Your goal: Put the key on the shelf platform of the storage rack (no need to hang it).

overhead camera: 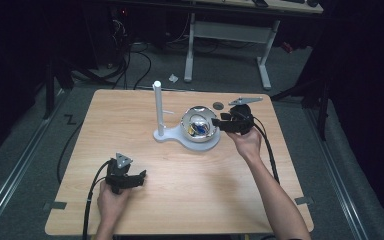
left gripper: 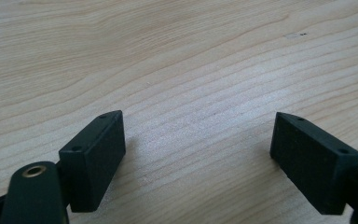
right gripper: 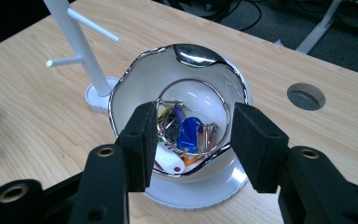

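Pale wood-grain surface [overhead camera: 180, 200], rectangular with rounded corners, matte, with a round cable hole [right gripper: 306, 96] near its far edge. On it rests a white stand: a flat glossy base [right gripper: 200, 193] and an upright round post [overhead camera: 157, 107] carrying thin side pegs. On the base sits the bowl [right gripper: 135, 84], white inside, with a wavy, mirror-bright chrome rim. Inside it lies a tangle of keys [right gripper: 186, 133]: thin wire rings, bright metal blades and a blue plastic fob, with something red and white beneath (too small to tell apart).

The right gripper [right gripper: 191, 140] hovers at the bowl's near edge, its blocky black jaws standing wide on either side of the keys, nothing between them. The left gripper [left gripper: 198, 149] rests low over bare wood at the near left, well apart from the bowl, its jaws also spread wide and holding nothing.

Likely hazards: the jaws may catch the thin rim and tip or slide the bowl off its base; the smooth, interlinked rings may slip from the flat pads or drag out the whole bunch together.
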The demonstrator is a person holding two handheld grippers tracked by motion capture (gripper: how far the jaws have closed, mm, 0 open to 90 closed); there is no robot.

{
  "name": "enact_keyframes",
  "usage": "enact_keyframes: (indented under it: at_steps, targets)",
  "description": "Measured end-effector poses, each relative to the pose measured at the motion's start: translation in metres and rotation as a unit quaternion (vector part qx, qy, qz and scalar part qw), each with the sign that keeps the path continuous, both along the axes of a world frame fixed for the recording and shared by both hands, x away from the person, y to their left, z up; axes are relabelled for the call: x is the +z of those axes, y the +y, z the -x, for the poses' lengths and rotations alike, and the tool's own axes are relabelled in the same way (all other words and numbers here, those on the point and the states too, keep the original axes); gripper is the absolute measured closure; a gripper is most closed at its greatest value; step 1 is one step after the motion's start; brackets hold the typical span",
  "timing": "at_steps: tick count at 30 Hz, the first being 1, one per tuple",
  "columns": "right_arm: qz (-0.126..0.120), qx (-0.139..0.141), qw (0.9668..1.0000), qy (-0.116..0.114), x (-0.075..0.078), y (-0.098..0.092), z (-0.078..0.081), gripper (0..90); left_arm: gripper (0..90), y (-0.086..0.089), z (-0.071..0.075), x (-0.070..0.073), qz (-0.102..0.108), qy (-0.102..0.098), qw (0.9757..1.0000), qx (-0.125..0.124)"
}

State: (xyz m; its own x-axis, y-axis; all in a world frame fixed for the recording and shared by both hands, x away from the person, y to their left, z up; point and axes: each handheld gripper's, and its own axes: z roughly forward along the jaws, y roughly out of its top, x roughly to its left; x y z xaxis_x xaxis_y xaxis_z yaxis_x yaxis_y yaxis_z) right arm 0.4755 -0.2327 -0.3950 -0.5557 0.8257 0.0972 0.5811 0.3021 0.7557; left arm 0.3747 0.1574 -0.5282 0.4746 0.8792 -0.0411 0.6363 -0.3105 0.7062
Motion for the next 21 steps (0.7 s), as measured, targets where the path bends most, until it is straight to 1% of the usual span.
enact_keyframes:
  at_steps: [3, 5, 9, 12, 17, 21]
  targets:
    - [0.0, -0.001, 1.0, -0.001, 0.002, -0.001, 0.002, 51.1, 18.4, 0.0, 0.0, 0.0, 0.0, 0.0, 1.0, 0.0]
    - [0.002, 0.001, 1.0, -0.006, 0.004, -0.003, 0.004, 50.3, 18.4, 0.0, 0.0, 0.0, 0.0, 0.0, 1.0, 0.0]
    - [-0.005, 0.0, 0.9999, -0.013, 0.009, -0.006, 0.009, 49.6, 18.4, 0.0, 0.0, 0.0, 0.0, 0.0, 1.0, 0.0]
    - [-0.004, 0.003, 0.9998, -0.02, 0.013, -0.007, 0.013, 48.6, 18.4, 0.0, 0.0, 0.0, 0.0, 0.0, 1.0, 0.0]
    - [-0.007, -0.001, 0.9996, -0.026, 0.018, -0.011, 0.019, 48.5, 18.4, 0.0, 0.0, 0.0, 0.0, 0.0, 1.0, 0.0]
    - [-0.004, -0.003, 0.9995, -0.031, 0.022, -0.014, 0.025, 48.4, 18.4, 0.0, 0.0, 0.0, 0.0, 0.0, 1.0, 0.0]
